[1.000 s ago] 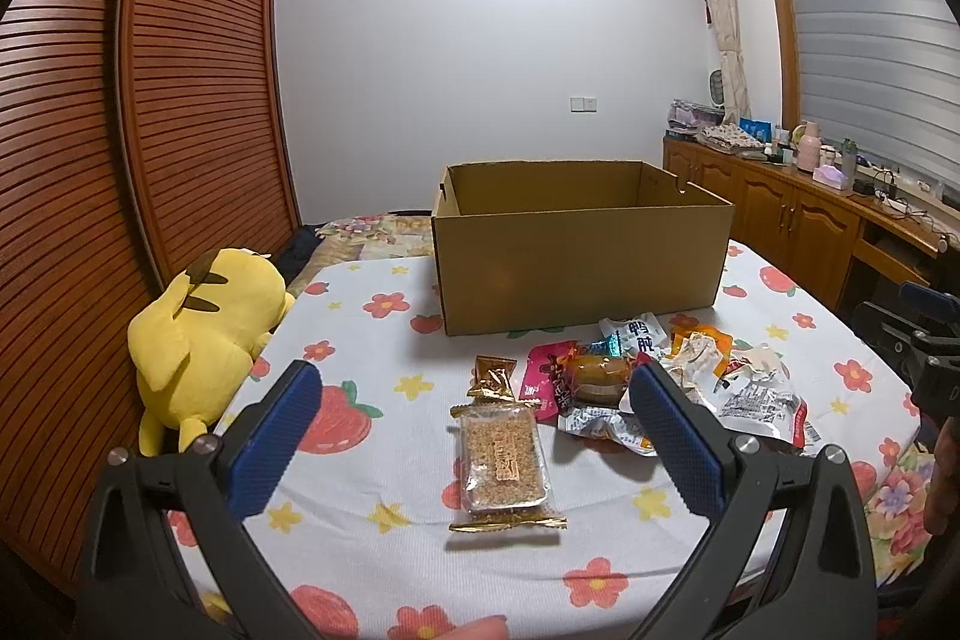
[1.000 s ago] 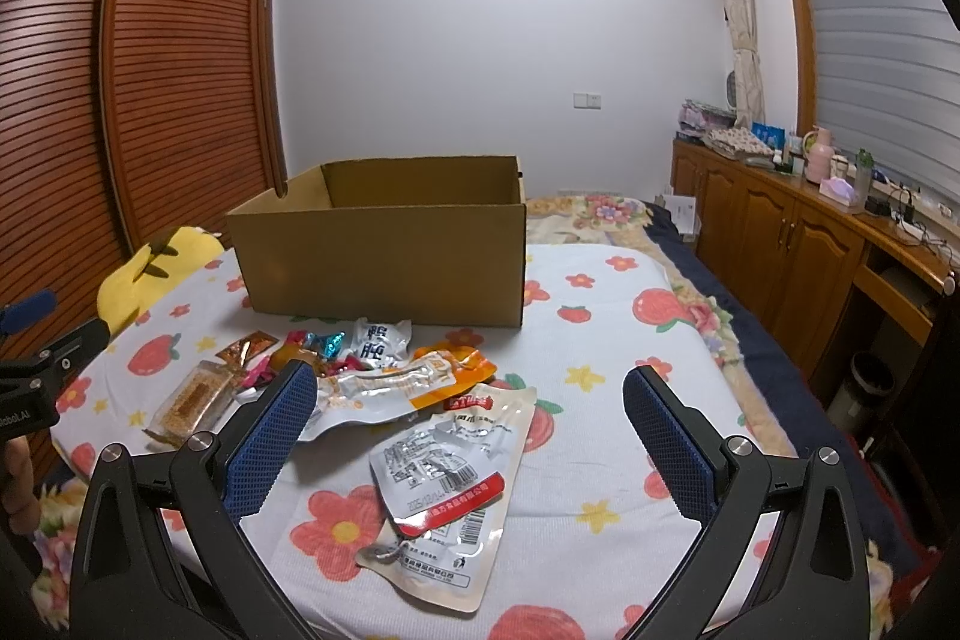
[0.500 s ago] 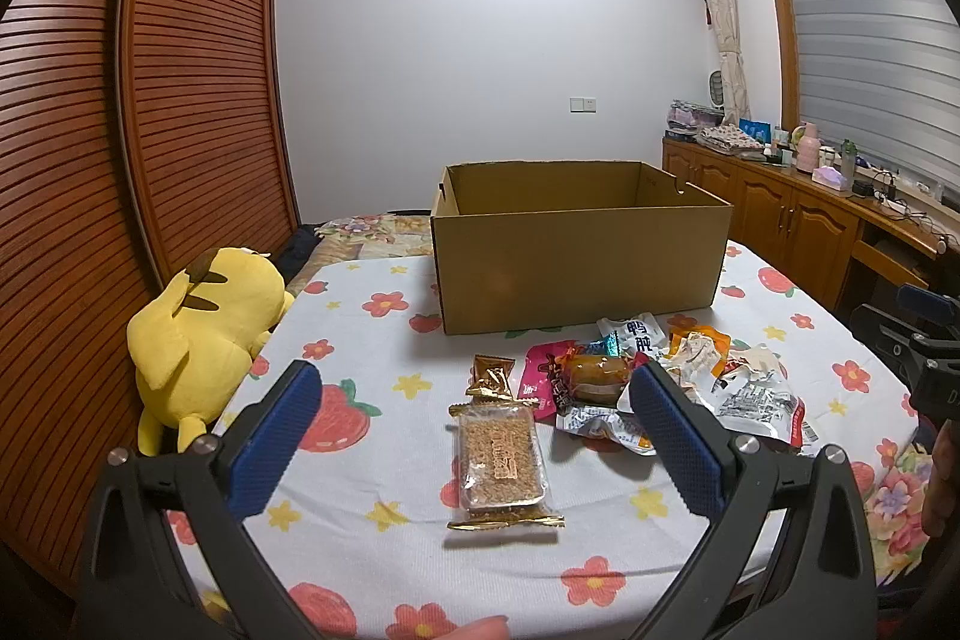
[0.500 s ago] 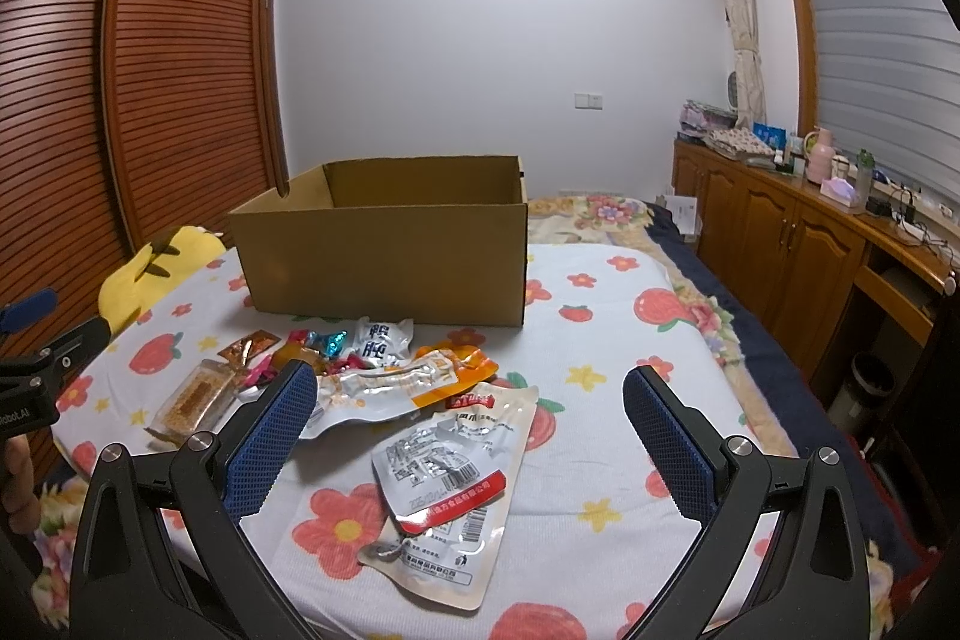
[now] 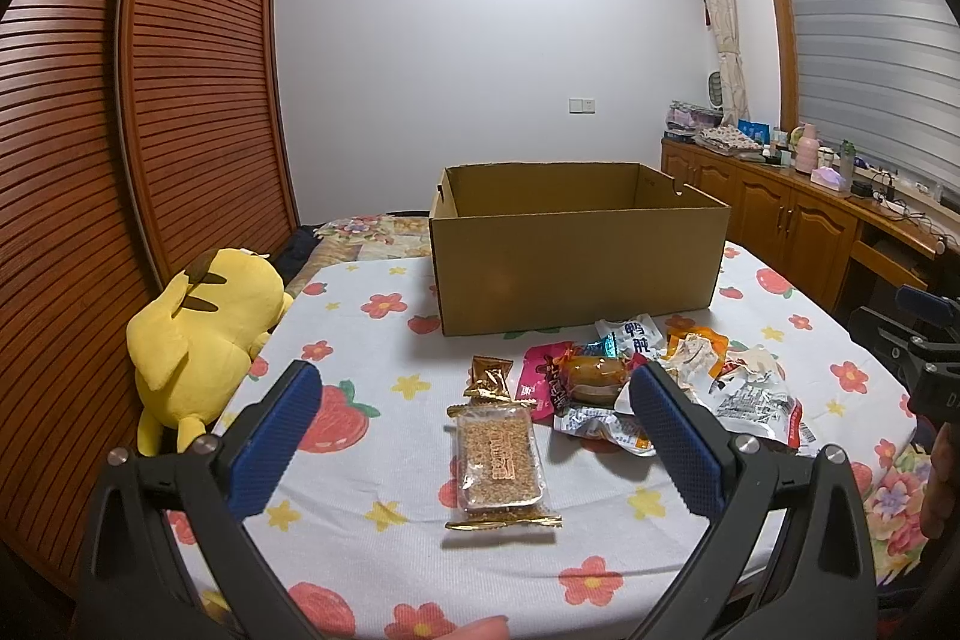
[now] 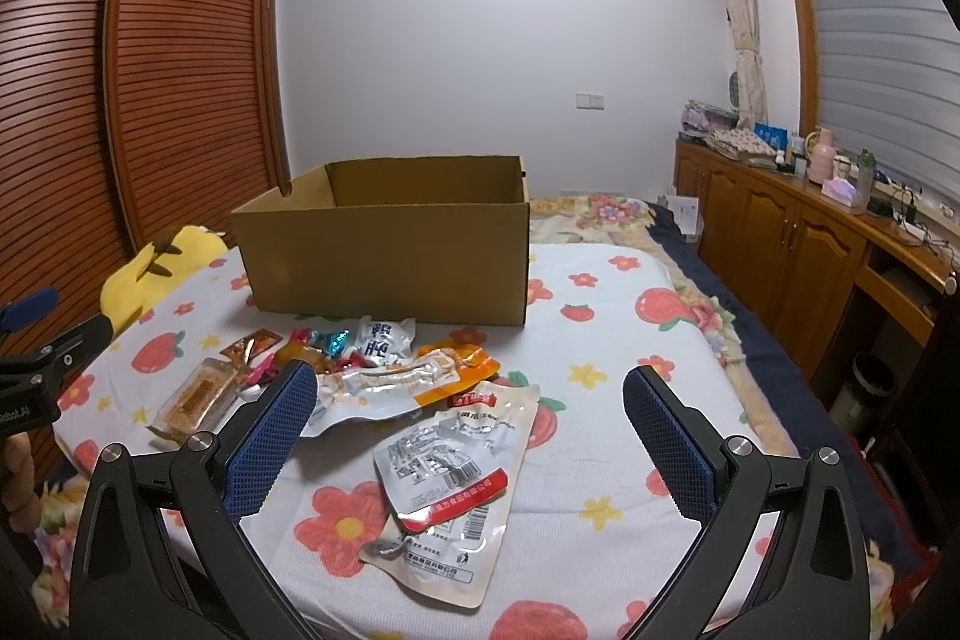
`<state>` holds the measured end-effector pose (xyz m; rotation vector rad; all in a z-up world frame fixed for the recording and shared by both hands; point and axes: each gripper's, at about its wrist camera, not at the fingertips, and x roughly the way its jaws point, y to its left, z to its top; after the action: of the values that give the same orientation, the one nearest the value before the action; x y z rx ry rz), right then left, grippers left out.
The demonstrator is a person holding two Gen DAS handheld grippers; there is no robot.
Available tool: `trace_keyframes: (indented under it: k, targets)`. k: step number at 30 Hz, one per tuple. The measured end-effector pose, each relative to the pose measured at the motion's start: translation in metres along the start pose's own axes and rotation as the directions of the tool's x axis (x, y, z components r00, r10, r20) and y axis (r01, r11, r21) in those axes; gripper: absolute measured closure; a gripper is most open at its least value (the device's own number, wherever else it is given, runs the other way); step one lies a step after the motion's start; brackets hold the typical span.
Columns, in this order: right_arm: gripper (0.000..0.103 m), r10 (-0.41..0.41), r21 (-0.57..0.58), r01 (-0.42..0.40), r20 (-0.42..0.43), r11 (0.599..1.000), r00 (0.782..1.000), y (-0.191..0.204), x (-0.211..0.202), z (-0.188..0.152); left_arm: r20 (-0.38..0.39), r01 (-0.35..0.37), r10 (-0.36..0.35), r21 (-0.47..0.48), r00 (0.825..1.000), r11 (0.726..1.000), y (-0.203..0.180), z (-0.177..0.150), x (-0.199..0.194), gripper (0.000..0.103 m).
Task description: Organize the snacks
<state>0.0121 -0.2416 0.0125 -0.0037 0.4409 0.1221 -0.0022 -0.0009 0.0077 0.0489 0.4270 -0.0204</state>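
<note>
An open cardboard box (image 5: 576, 262) (image 6: 390, 262) stands on the flowered bedspread (image 5: 372, 460), its inside not visible. In front of it lies a heap of snack packets (image 5: 606, 376) (image 6: 372, 358). Nearest the left gripper (image 5: 474, 430) is a clear-wrapped sesame bar (image 5: 498, 460) with a small gold sachet (image 5: 489, 376) behind it. My left gripper hovers open over the bar. The right gripper (image 6: 468, 424) is open above a silver pouch with a red band (image 6: 450, 484); a long silver-orange pouch (image 6: 396, 382) lies beyond it. Nothing is held.
A yellow plush toy (image 5: 204, 328) lies at the bed's left edge by the slatted wooden wardrobe (image 5: 120, 160). Wooden cabinets (image 6: 798, 250) with bottles run along the right wall. A waste bin (image 6: 870, 394) stands on the floor. A hand (image 5: 942, 478) holds the other gripper at the right.
</note>
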Motion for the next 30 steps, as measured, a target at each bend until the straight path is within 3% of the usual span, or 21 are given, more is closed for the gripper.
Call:
trace_keyframes:
  k: [13, 30]
  targets:
    - [0.000, 0.002, 0.000, -0.002, -0.010, 1.000, 1.000, -0.002, 0.004, -0.005, -0.015, 0.001, -0.001, 0.003, 1.000, 1.000, -0.004, -0.003, 0.002, 0.000]
    - [0.000, 0.047, -0.013, -0.049, -0.119, 0.999, 0.992, -0.016, 0.040, -0.017, -0.141, 0.042, -0.045, -0.026, 0.989, 0.999, 0.020, -0.021, 0.055, 0.000]
